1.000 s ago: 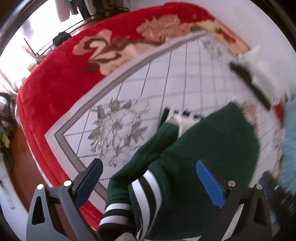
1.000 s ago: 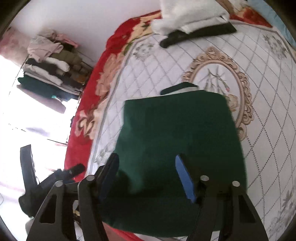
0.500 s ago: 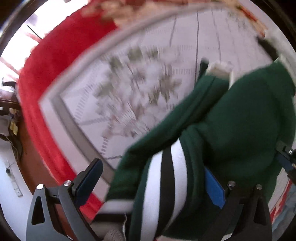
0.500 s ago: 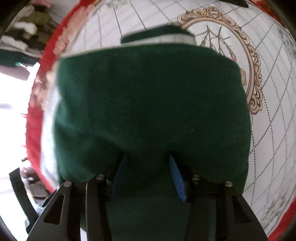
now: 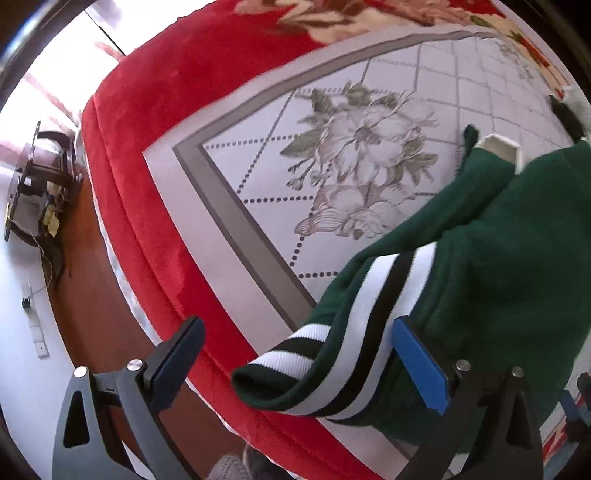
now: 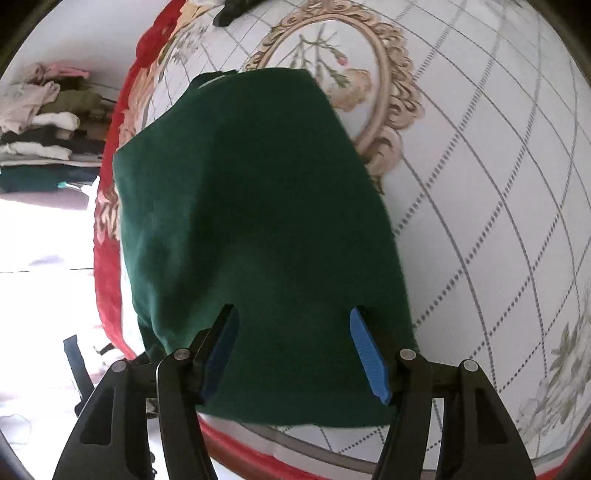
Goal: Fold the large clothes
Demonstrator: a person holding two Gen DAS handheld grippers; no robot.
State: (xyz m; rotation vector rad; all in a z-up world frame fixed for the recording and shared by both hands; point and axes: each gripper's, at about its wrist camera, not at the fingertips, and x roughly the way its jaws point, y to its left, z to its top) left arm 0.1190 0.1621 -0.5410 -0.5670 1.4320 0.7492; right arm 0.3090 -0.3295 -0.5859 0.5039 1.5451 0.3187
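Observation:
A dark green sweater (image 6: 258, 221) lies folded on the bed's white patterned cover (image 6: 480, 184). In the left wrist view the sweater (image 5: 498, 258) shows a black-and-white striped band (image 5: 354, 332) and a striped cuff near the bed's corner. My left gripper (image 5: 299, 354) is open, its jaws standing either side of the striped sleeve end without gripping it. My right gripper (image 6: 295, 350) is open over the near edge of the folded sweater, not closed on the cloth.
A red floral blanket (image 5: 147, 147) edges the bed. A stack of folded clothes (image 6: 48, 129) sits on a rack beyond the bed's left side. A white and black garment (image 6: 236, 7) lies at the far end. Brown floor (image 5: 88, 288) lies beside the bed.
The right gripper closed in over the sweater's near edge, then opened wider and drew back a little. The left gripper swung about and now views the bed's corner; the striped sleeve lies lower between its jaws.

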